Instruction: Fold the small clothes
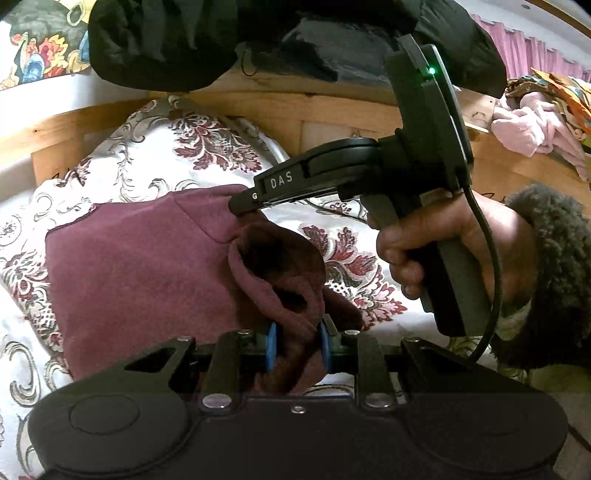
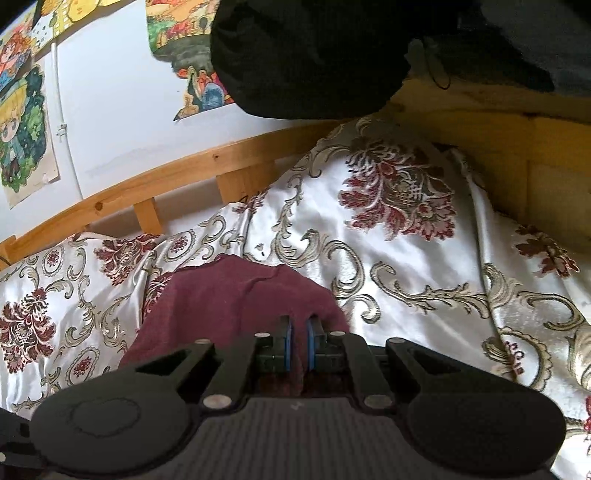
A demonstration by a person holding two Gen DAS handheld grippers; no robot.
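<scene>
A small maroon garment (image 1: 140,266) lies on a white bedspread with red and gold floral print (image 1: 177,155). My left gripper (image 1: 297,347) is shut on a bunched edge of the garment, with cloth between its blue pads (image 1: 271,349). My right gripper (image 1: 240,208), seen from the side in the left wrist view, pinches the garment's far corner. In the right wrist view the right gripper (image 2: 299,349) has its blue pads (image 2: 289,347) close together on the maroon garment (image 2: 229,295), which spreads ahead and to the left.
A wooden bed frame (image 1: 280,107) runs behind the bedspread. A black jacket (image 1: 177,33) hangs over the rail above. Pink clothes (image 1: 532,125) are piled at the far right. Cartoon posters (image 2: 26,122) hang on the white wall.
</scene>
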